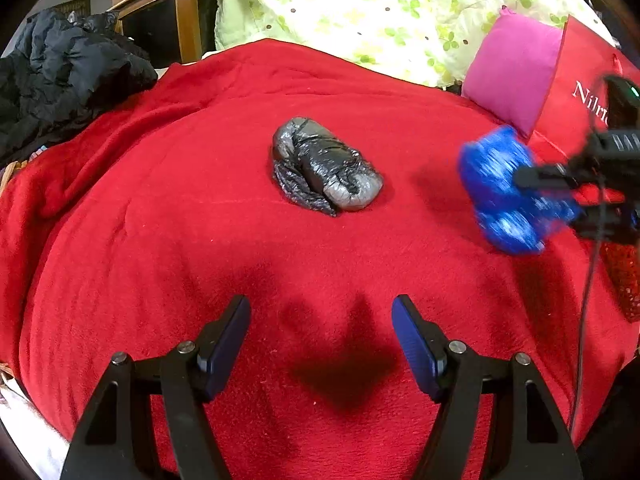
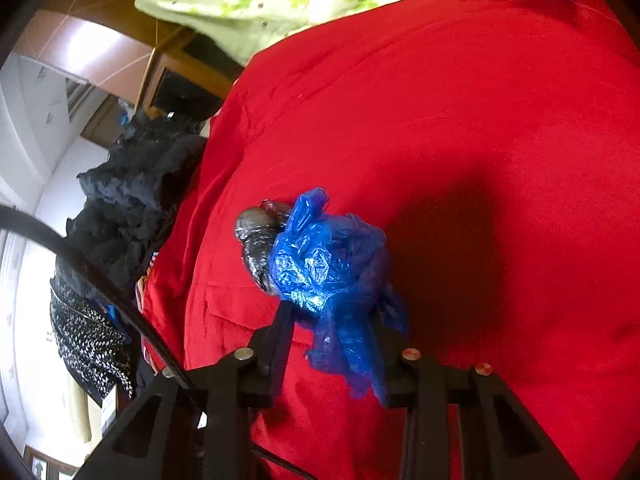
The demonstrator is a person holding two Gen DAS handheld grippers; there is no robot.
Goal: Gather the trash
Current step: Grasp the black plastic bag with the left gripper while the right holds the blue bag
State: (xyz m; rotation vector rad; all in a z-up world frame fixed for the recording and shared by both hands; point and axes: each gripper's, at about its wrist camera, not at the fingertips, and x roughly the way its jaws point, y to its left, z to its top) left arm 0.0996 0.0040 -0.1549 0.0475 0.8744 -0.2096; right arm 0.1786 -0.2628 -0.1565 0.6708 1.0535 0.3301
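A crumpled blue plastic bag [image 2: 332, 268] is clamped between the fingers of my right gripper [image 2: 334, 320], held above the red blanket [image 2: 480, 120]. It shows blurred at the right of the left wrist view [image 1: 504, 192], with the right gripper [image 1: 532, 184] behind it. A wadded grey-black plastic bag [image 1: 324, 168] lies on the blanket's middle; in the right wrist view it [image 2: 256, 236] peeks out behind the blue bag. My left gripper [image 1: 320, 328] is open and empty, hovering over the blanket [image 1: 160, 240] short of the grey bag.
A black jacket [image 1: 60, 76] is heaped at the blanket's left edge. A pink pillow [image 1: 516, 72] and a red bag with white lettering [image 1: 580, 100] sit at the back right. A green floral quilt [image 1: 360, 8] lies behind. A cable [image 1: 588, 300] hangs at right.
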